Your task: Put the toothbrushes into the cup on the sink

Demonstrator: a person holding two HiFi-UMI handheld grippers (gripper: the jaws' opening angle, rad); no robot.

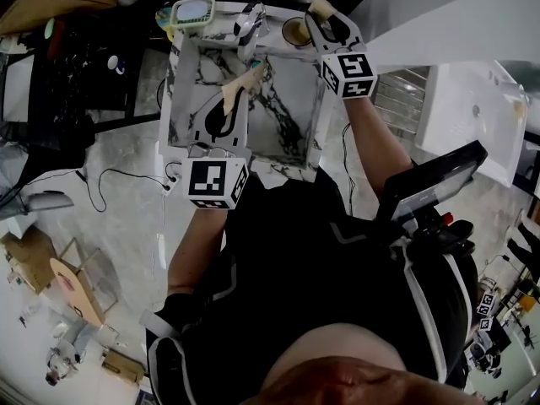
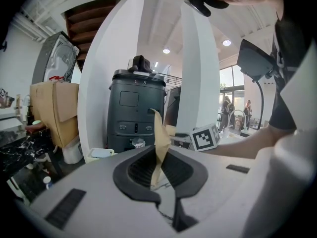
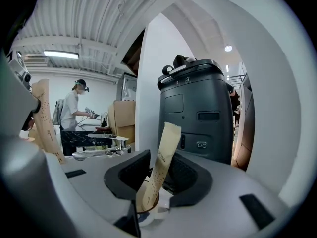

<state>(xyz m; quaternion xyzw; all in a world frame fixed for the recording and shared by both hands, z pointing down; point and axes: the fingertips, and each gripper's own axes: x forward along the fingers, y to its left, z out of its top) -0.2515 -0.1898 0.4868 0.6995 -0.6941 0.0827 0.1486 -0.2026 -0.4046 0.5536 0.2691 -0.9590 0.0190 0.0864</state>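
The left gripper [image 2: 159, 168] has its fingers nearly together, pinching a paper-sleeved toothbrush [image 2: 160, 142] by its lower part. Most of the sleeve stands up above them, over the marble-patterned sink [image 1: 179, 99]. The right gripper [image 3: 158, 177] holds its fingers wide on either side of the other toothbrush [image 3: 164, 155], which leans in the cup [image 3: 145, 208] at the sink's back edge near the faucet [image 1: 250, 22]. The pads appear clear of it. Each toothbrush is likely light and stiff inside, but the paper sleeve looks thin, easily creased and probably a little slick, so the brush could slide within it or swivel under a light pinch. A hold across the sleeve's flat faces, low to middle, seems best, leaving one end free to enter the cup, which looks light enough to tip if nudged.
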